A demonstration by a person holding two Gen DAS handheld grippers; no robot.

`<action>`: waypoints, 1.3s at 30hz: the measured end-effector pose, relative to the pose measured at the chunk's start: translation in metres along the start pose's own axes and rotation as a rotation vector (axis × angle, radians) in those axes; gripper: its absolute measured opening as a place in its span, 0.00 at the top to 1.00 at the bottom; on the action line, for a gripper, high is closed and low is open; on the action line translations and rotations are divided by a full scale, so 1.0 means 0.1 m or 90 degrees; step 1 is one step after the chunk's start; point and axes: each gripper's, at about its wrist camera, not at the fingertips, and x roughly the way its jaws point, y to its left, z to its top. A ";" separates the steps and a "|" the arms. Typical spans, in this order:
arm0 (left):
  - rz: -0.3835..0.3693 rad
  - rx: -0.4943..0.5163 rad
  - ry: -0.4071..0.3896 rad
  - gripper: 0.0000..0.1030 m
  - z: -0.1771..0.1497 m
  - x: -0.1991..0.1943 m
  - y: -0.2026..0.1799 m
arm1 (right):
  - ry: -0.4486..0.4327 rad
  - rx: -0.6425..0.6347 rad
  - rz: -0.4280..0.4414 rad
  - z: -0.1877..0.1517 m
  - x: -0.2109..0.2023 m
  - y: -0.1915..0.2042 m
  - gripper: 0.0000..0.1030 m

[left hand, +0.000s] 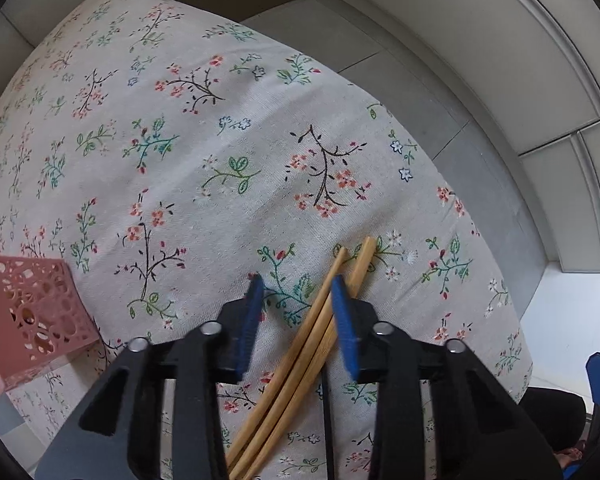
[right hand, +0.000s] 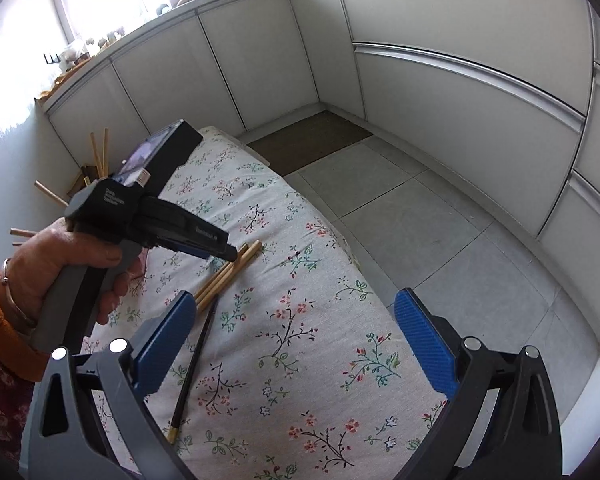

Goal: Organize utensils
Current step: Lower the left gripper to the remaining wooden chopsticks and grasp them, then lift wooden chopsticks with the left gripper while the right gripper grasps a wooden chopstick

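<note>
Three bamboo chopsticks [left hand: 300,364] lie together on the floral tablecloth [left hand: 204,160], pointing away from me. My left gripper [left hand: 296,300] is open just above them; the sticks pass between its blue pads, close to the right pad [left hand: 346,332]. A pink perforated holder [left hand: 32,316] stands at the left edge with chopsticks in it. In the right wrist view the left gripper [right hand: 230,254] hovers over the bamboo chopsticks [right hand: 224,278], and a black chopstick [right hand: 194,364] lies nearer me. My right gripper [right hand: 296,332] is open and empty above the cloth.
The table's right edge [right hand: 364,276] drops to a grey tiled floor [right hand: 440,216] with a brown mat [right hand: 308,140]. White cabinets [right hand: 260,48] line the walls. More chopsticks [right hand: 100,154] stick up behind the left hand.
</note>
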 end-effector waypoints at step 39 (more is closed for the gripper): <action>-0.072 -0.185 -0.398 0.97 -2.18 -1.57 0.91 | 0.253 0.099 -0.047 0.51 1.44 0.56 0.13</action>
